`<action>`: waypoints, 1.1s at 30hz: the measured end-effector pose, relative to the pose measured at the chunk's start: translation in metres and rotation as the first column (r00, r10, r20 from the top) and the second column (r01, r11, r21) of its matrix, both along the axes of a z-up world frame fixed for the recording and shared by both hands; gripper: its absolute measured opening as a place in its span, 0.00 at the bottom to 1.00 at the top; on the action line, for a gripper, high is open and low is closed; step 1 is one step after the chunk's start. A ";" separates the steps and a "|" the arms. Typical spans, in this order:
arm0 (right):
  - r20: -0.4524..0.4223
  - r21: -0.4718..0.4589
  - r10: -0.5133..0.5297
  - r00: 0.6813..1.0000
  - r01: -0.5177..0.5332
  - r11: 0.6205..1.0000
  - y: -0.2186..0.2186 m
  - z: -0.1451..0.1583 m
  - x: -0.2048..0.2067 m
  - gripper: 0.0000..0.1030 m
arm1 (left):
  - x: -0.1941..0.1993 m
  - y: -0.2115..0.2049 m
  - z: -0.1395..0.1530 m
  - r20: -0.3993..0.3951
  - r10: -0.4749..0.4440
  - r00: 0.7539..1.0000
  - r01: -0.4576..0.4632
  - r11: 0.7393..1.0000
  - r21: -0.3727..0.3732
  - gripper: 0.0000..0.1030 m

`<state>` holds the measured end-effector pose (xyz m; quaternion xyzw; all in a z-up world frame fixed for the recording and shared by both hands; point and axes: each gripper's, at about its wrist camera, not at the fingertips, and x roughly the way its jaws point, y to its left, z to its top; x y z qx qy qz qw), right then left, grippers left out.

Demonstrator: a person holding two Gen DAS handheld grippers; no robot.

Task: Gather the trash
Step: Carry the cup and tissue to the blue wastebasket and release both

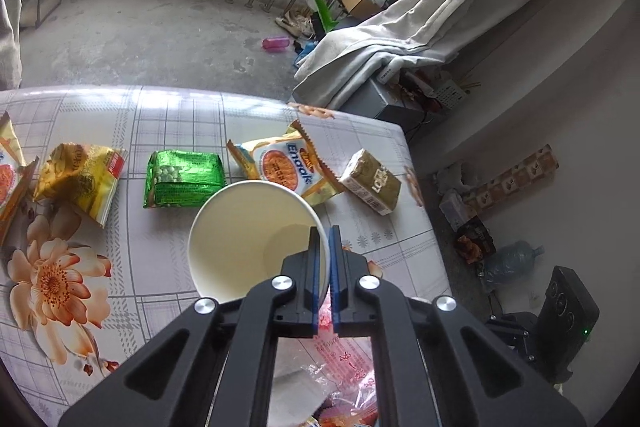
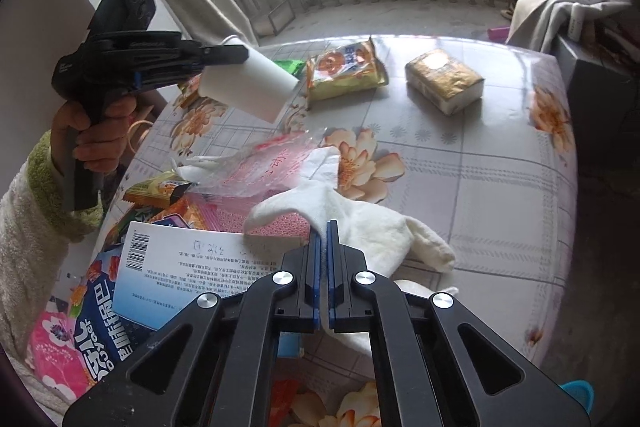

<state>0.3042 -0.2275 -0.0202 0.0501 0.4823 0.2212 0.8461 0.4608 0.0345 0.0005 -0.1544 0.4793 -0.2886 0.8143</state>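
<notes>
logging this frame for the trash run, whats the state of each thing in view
left gripper: shut on the cup's wall
paper cup: empty, held off the table, tilted
right gripper: shut on the white cloth
white cloth: crumpled, lying on the table
green packet: flat on the table
tissue pack: flat on the table, untouched
clear plastic bag: crumpled among wrappers

I see the table [image 1: 248, 111] under a flowered checked cloth. On its far side lie a green packet [image 1: 184, 179], a yellow packet [image 1: 80, 175], a noodle packet [image 1: 288, 163] and, right, a gold-wrapped block [image 1: 370, 181]; near me, a white cloth [image 2: 360, 223].
</notes>
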 end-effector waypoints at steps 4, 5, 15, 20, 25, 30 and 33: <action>0.027 -0.028 -0.053 0.998 0.053 0.998 -0.007 0.012 -0.007 0.01 | -0.016 0.001 0.021 0.065 0.003 0.998 -0.004 1.000 0.009 0.03; 0.031 -0.036 -0.064 0.997 0.065 0.997 -0.008 0.014 -0.009 0.01 | -0.018 0.000 0.025 0.075 0.004 0.997 -0.005 1.000 0.010 0.03; 0.094 -0.066 -0.163 0.982 0.170 0.983 -0.029 0.043 -0.054 0.01 | -0.081 -0.008 0.086 0.195 -0.024 0.981 0.017 0.999 0.035 0.03; 0.135 0.003 -0.230 0.964 0.232 0.973 -0.056 0.066 -0.093 0.01 | -0.126 -0.025 0.113 0.226 -0.080 0.971 0.068 0.996 0.060 0.03; 0.149 0.087 -0.330 0.932 0.320 0.943 -0.096 0.083 -0.140 0.01 | -0.173 -0.058 0.135 0.248 -0.160 0.955 0.152 0.987 0.053 0.03; 0.150 0.134 -0.447 0.882 0.430 0.893 -0.142 0.086 -0.194 0.01 | -0.216 -0.110 0.143 0.256 -0.258 0.932 0.253 0.966 0.051 0.03; 0.134 0.153 -0.539 0.832 0.520 0.840 -0.176 0.078 -0.227 0.01 | -0.239 -0.154 0.134 0.235 -0.322 0.917 0.321 0.946 0.043 0.03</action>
